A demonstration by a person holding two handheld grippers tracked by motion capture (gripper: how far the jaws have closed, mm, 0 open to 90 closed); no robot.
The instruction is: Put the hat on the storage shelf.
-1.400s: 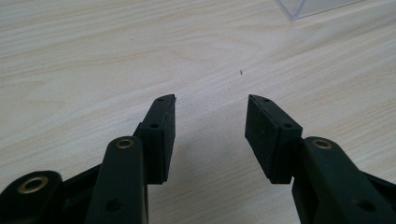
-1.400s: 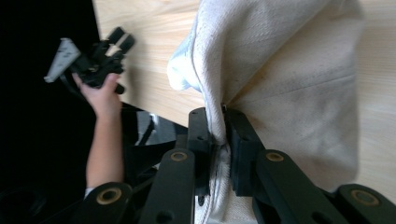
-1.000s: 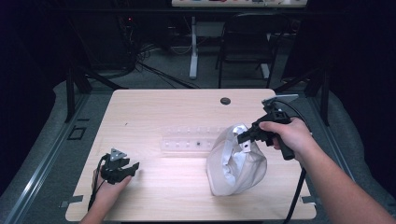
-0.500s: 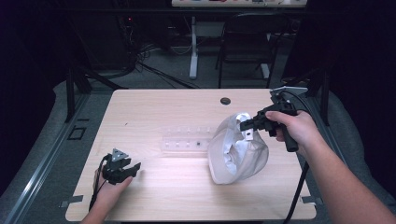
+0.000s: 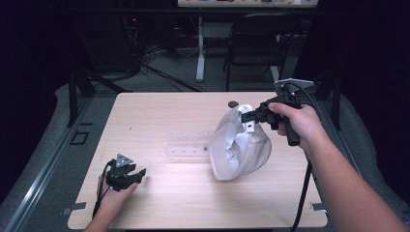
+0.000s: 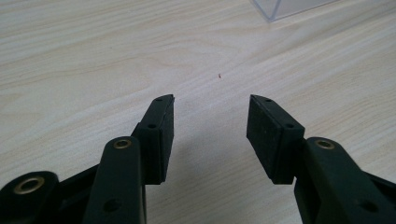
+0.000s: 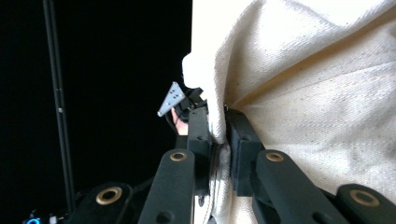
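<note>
A white cloth bag (image 5: 239, 150) hangs above the right half of the table, its mouth gaping toward the left. My right gripper (image 5: 247, 117) is shut on the bag's upper rim and holds it up. In the right gripper view the cream fabric (image 7: 303, 88) is pinched between both jaws of the right gripper (image 7: 217, 128). My left gripper (image 5: 138, 174) rests at the table's front left, open, with nothing in it. In the left gripper view its pads (image 6: 161, 135) stand wide apart over bare wood.
A clear plastic tray (image 5: 187, 148) lies mid-table, just left of the bag; its corner (image 6: 285, 7) shows in the left gripper view. A small dark disc (image 5: 233, 104) sits near the far edge. A chair (image 5: 254, 43) and cables lie beyond the table.
My right gripper has lifted the bag up and toward the far right, so it hangs higher and its mouth opens wider. The left gripper has stayed put.
</note>
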